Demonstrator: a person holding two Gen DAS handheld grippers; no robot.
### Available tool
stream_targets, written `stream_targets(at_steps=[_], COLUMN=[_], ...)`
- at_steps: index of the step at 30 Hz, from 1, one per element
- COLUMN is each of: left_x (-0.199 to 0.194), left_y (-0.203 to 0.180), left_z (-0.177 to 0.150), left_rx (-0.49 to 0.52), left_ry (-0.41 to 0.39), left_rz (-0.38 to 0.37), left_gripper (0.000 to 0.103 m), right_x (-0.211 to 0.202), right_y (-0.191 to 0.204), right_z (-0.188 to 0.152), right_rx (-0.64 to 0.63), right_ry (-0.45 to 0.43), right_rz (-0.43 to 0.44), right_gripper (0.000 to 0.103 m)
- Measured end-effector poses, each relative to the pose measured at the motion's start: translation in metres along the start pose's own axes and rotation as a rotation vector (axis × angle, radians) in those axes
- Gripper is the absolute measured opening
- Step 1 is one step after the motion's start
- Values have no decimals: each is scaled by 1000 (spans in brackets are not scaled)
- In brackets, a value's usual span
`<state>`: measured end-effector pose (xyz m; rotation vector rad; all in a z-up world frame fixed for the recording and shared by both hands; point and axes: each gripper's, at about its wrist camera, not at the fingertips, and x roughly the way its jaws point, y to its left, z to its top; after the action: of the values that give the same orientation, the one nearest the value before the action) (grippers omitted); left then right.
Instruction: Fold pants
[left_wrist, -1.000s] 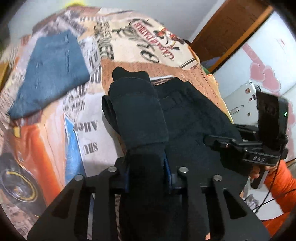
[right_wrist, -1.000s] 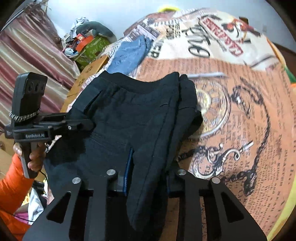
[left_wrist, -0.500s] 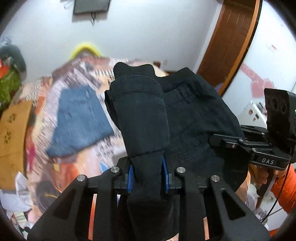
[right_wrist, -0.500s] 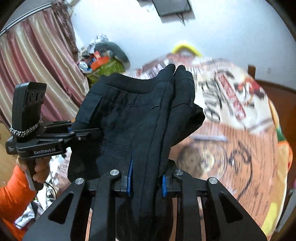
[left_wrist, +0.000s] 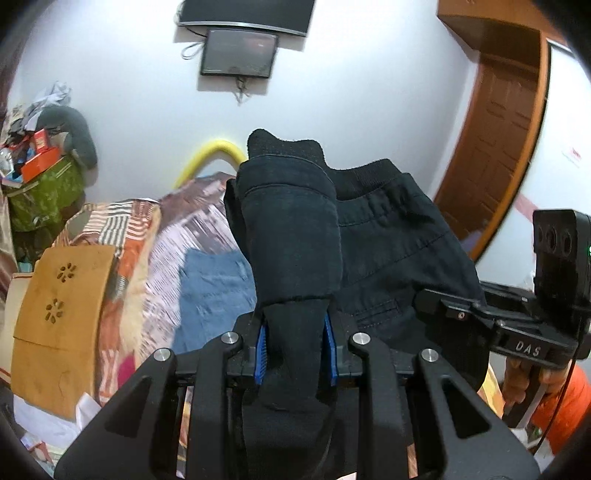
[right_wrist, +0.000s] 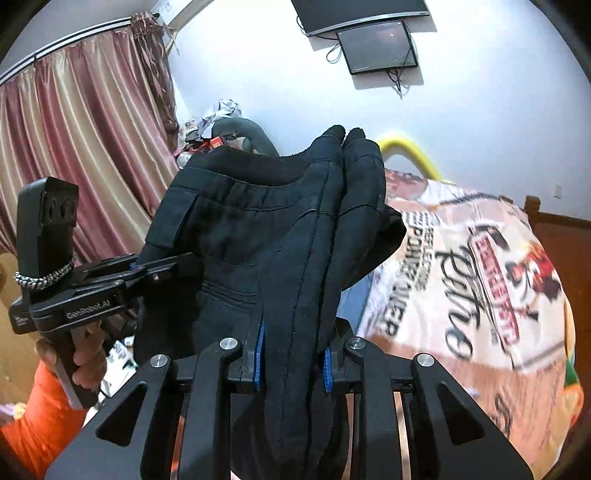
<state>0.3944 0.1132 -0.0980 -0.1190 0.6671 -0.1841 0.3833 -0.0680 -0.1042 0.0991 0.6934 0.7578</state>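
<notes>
The black pants (left_wrist: 388, 251) are off the bed (right_wrist: 461, 280), held in the air between the two grippers, with the elastic waistband uppermost. The left gripper (left_wrist: 295, 347) is clamped narrowly on a thick bunch of the black cloth, which fills the gap between its blue pads. The right gripper (right_wrist: 291, 356) is likewise closed on a doubled edge of the same garment, cloth pressed between both pads. A person's hand in an orange sleeve (right_wrist: 48, 417) carries each tool.

Progress, as judged: the pants appear gathered into several layers, so some folding seems done, but they are not laid down and no tidy finished fold is visible. Remaining: lay them flat on the bed, complete the fold and let go.

A folded blue garment (left_wrist: 218, 291) lies on the printed bedcover below, apart from the black pants.
</notes>
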Motion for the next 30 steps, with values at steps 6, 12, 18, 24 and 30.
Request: stream_targets(at_steps=[6, 12, 18, 24, 30], left_x=[40, 99, 162, 219, 256], left_y=[51, 109, 155, 177, 188], left_z=[18, 4, -25, -48, -65], left_rx=[-57, -135, -202, -232, -247], left_ry=[-2, 44, 121, 196, 262], left_rz=[44, 59, 59, 68, 121], left_gripper=[24, 24, 24, 24, 33], right_x=[56, 129, 193, 240, 261], right_y=[2, -4, -21, -40, -55], right_z=[21, 21, 3, -21, -37], right_rx=[-3, 27, 42, 65, 93], right_ry=[-10, 52, 131, 182, 224], right_rz=[-14, -26, -36, -84, -146], right_gripper=[21, 21, 20, 20, 21])
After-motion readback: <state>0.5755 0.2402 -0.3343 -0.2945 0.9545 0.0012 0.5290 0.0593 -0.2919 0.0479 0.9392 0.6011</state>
